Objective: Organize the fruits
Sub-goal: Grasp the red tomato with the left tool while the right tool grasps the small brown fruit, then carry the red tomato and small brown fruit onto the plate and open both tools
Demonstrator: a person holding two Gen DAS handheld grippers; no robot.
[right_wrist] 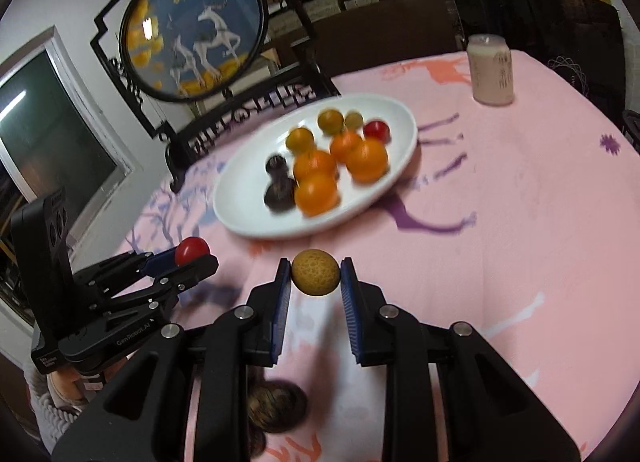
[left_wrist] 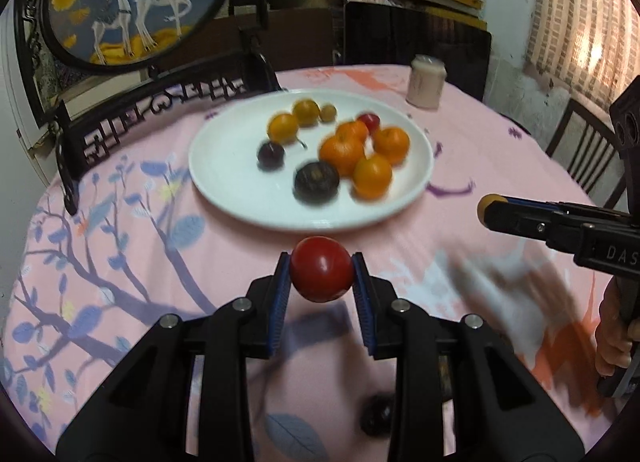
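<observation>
My left gripper (left_wrist: 321, 276) is shut on a red tomato-like fruit (left_wrist: 321, 268), held above the pink tablecloth just short of the white plate (left_wrist: 224, 166). The plate holds several orange, yellow, dark and red fruits. My right gripper (right_wrist: 315, 272) is shut on a small tan round fruit (right_wrist: 315, 271), also lifted in front of the plate (right_wrist: 240, 214). In the right wrist view the left gripper (right_wrist: 196, 258) appears at the left with the red fruit (right_wrist: 192, 249). In the left wrist view the right gripper (left_wrist: 490, 208) enters from the right, the tan fruit (left_wrist: 487, 201) at its tip.
A dark fruit (left_wrist: 376, 416) lies on the cloth below the left fingers; a brown fruit (right_wrist: 276, 406) lies below the right ones. A pale jar (left_wrist: 426, 80) stands at the table's far side. A round deer screen (left_wrist: 136, 2) on a dark carved stand sits behind the plate.
</observation>
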